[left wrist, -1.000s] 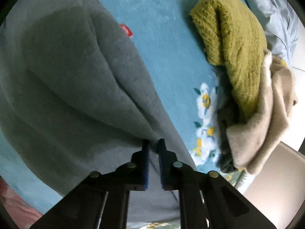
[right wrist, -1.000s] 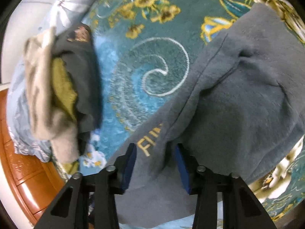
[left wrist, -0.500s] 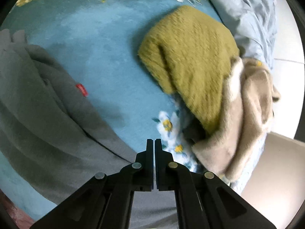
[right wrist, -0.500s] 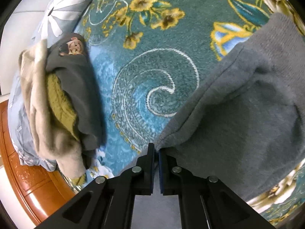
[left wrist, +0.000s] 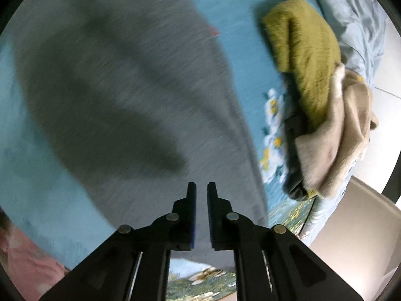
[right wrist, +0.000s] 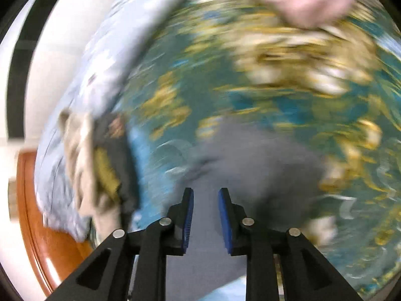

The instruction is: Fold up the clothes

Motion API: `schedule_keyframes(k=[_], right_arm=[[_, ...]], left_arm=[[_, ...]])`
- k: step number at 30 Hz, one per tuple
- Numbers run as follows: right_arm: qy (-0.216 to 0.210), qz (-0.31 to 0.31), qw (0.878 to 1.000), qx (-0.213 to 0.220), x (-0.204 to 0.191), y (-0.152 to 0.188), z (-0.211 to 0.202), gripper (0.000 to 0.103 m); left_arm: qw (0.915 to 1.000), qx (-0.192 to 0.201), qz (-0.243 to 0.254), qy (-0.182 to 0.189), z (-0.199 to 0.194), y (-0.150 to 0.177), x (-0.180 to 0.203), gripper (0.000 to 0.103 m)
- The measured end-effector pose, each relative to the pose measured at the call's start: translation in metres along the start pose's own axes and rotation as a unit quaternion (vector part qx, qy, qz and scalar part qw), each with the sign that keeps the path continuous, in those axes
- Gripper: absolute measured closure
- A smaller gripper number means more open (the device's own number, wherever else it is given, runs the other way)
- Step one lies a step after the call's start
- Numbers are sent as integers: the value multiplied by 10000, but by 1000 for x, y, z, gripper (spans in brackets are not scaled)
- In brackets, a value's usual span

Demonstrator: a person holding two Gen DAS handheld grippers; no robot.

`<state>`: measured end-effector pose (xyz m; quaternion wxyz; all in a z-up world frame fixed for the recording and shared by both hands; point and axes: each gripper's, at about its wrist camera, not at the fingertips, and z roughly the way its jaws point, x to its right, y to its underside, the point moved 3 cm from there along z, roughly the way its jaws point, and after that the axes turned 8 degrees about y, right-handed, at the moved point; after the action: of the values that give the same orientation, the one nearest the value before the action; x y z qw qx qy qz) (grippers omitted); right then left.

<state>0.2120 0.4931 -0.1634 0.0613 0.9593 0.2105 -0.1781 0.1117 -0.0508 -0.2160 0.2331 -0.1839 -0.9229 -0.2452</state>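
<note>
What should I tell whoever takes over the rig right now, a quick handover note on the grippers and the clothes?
Left gripper: open a little, holding nothing, over the grey sweatshirt.
Right gripper: open, empty, over the same grey garment; that view is heavily blurred.
The sweatshirt lies on the teal floral blanket.
A pile to the side holds the olive knit and beige fleece over a dark garment.
Done: the sweatshirt looks at least partly folded.
Left: check its fold, finish it, then add it to the pile.

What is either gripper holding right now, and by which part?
Nothing. The left gripper has a narrow gap and the right gripper a wider one; both hang over the grey garment with no cloth between the pads.
</note>
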Motion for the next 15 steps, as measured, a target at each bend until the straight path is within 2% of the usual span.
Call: schedule_keyframes(k=[1, 3, 4, 6, 10, 11, 13, 14, 15], right_arm=[[16, 239, 9997, -18, 15, -3, 1, 79], [-60, 629, 9980, -60, 36, -7, 6, 61], [-146, 726, 9972, -90, 40, -6, 11, 59], [-272, 790, 9964, -138, 43, -7, 20, 59], [-380, 748, 9964, -150, 33, -10, 29, 59], [-368, 740, 9965, -139, 32, -12, 31, 61], [-313, 773, 9964, -148, 36, -15, 30, 76], [-333, 793, 9962, -142, 37, -16, 29, 91], [-517, 785, 9955, -68, 36, -17, 20, 96]], left_arm=[[10000, -12, -71, 2, -1, 5, -5, 92], [9998, -35, -214, 5, -3, 16, -14, 92], [9996, -47, -285, 7, -4, 22, -18, 92], [9992, -70, -398, 9, -6, 32, -25, 92], [9998, -114, -142, -30, -2, 46, -8, 91], [9999, -122, -67, -43, -2, 49, -4, 91], [9999, -105, 67, -96, -2, 54, 1, 91], [9998, -67, 129, -117, -3, 57, 3, 91], [9997, -17, 191, -122, -4, 59, 5, 91]])
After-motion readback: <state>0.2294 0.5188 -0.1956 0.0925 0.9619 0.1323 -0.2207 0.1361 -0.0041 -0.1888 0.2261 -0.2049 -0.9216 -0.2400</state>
